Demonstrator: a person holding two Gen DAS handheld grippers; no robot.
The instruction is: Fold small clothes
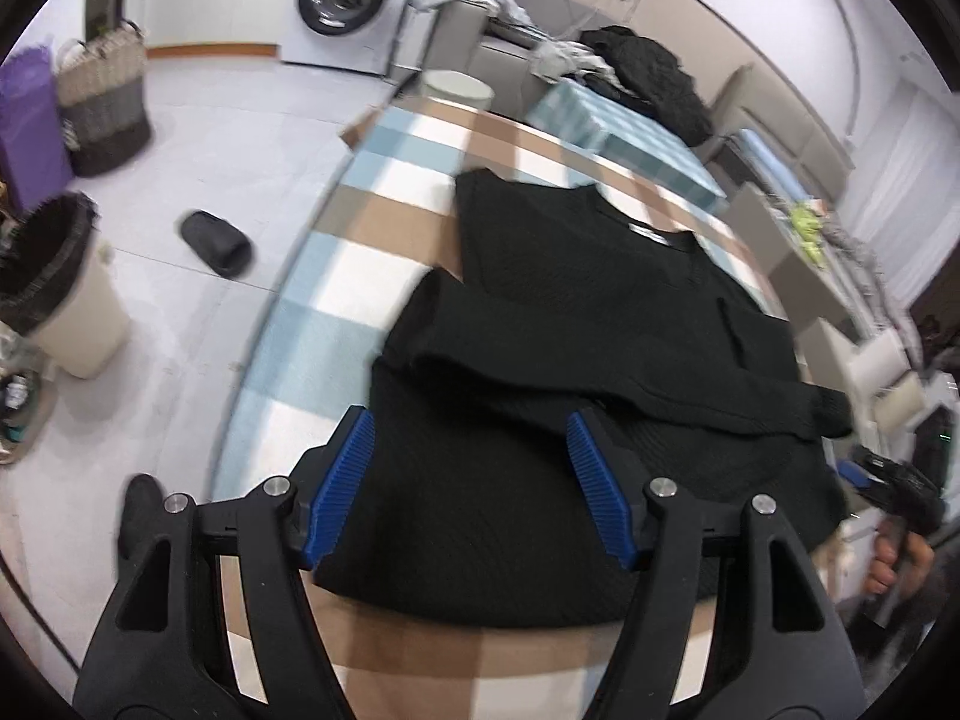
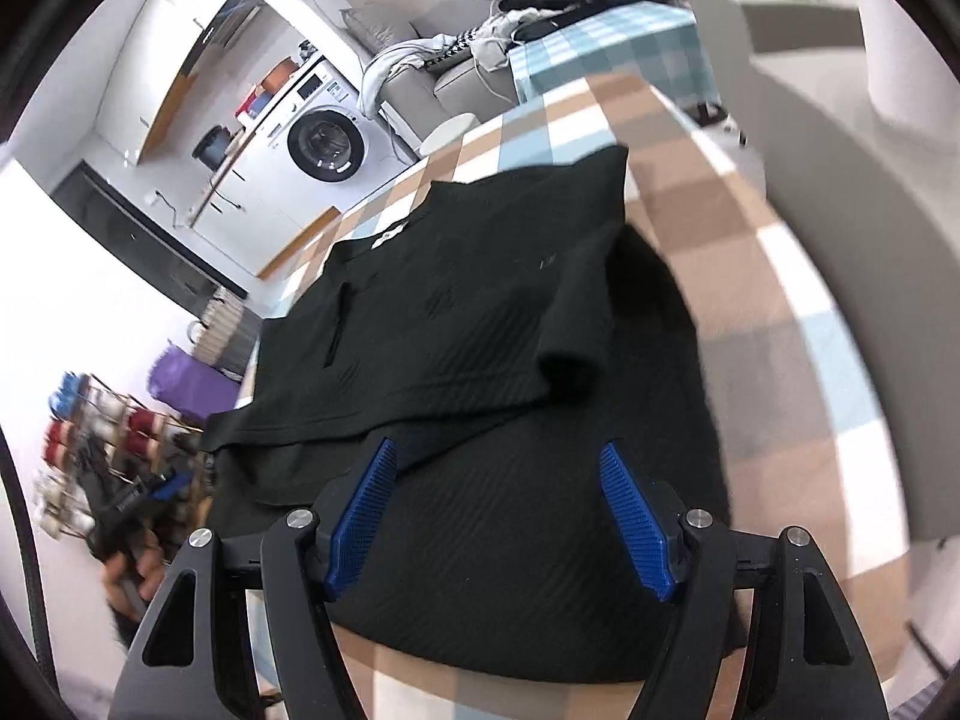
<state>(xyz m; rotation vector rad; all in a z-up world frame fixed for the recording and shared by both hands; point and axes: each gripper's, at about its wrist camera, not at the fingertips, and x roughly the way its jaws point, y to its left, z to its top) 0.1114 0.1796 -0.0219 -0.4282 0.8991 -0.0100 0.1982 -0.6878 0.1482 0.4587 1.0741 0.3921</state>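
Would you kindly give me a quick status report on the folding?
Left gripper open, right gripper open, both empty. Black shirt on checked tablecloth, sleeves folded in, bottom half unfolded. Nothing in the way.

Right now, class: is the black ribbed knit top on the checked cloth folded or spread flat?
Partly folded: the black ribbed knit top has both sleeves turned across its body; its hem lies unfolded.

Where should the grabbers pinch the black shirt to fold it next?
Probably the bottom hem of the black shirt, one corner each. It lies flat along the near edge of the checked tablecloth, and the open left gripper and right gripper already hover above it, so come from the near side.
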